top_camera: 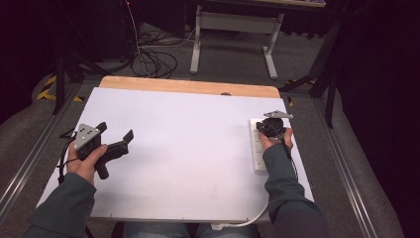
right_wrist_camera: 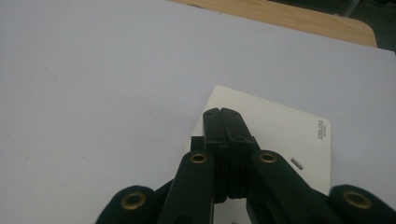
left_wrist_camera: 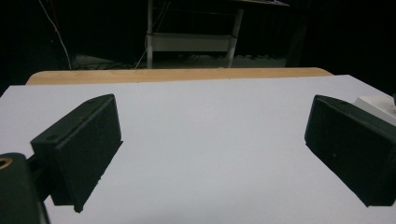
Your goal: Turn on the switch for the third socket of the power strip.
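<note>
A white power strip [top_camera: 258,154] lies flat near the right edge of the white board [top_camera: 193,148]. My right gripper [top_camera: 270,128] hovers over its far end, shut with nothing between the jaws. In the right gripper view the closed jaws [right_wrist_camera: 222,113] point down at the power strip [right_wrist_camera: 289,135], close above its top face; I cannot tell whether they touch it. My left gripper [top_camera: 116,131] is held at the left side of the board, open and empty. Its jaws [left_wrist_camera: 212,116] stand wide apart over bare white surface.
The power strip's white cable [top_camera: 247,220] runs off the board's near edge. A strip of wooden tabletop [top_camera: 188,85] shows behind the board. Beyond it stand a desk frame [top_camera: 233,29] and floor cables [top_camera: 148,62]. A corner of the power strip [left_wrist_camera: 378,103] peeks past the left gripper's right jaw.
</note>
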Tool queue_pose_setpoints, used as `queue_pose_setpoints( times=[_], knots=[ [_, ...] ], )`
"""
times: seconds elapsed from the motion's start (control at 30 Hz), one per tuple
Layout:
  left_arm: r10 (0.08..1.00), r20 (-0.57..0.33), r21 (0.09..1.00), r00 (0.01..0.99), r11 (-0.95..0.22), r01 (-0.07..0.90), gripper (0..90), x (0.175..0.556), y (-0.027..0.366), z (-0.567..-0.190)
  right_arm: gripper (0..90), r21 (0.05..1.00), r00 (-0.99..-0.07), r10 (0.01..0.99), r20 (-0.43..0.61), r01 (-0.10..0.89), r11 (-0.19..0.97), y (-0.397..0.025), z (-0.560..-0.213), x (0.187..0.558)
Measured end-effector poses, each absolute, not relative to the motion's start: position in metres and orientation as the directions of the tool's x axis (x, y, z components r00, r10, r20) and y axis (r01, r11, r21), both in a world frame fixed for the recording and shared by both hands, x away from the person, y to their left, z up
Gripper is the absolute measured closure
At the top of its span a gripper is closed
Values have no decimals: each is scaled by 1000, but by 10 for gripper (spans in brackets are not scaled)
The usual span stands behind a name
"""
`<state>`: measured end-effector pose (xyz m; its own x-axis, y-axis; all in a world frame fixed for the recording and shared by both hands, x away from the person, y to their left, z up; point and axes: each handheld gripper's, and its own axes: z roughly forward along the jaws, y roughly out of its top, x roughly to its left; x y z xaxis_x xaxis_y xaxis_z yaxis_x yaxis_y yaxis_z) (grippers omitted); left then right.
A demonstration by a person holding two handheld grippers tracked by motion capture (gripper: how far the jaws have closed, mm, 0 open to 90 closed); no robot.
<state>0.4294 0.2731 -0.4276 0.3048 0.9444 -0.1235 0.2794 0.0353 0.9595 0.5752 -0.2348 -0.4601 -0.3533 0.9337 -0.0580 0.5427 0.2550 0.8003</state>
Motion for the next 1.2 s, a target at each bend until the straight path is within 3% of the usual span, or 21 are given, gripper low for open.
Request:
queue_pose_setpoints(
  times=[1.2],
  knots=[
    [943,-121,958,309,29,286,50,428,273,-428,900,766,-360,928,-94,569,298,-230,-467,574]
  ],
)
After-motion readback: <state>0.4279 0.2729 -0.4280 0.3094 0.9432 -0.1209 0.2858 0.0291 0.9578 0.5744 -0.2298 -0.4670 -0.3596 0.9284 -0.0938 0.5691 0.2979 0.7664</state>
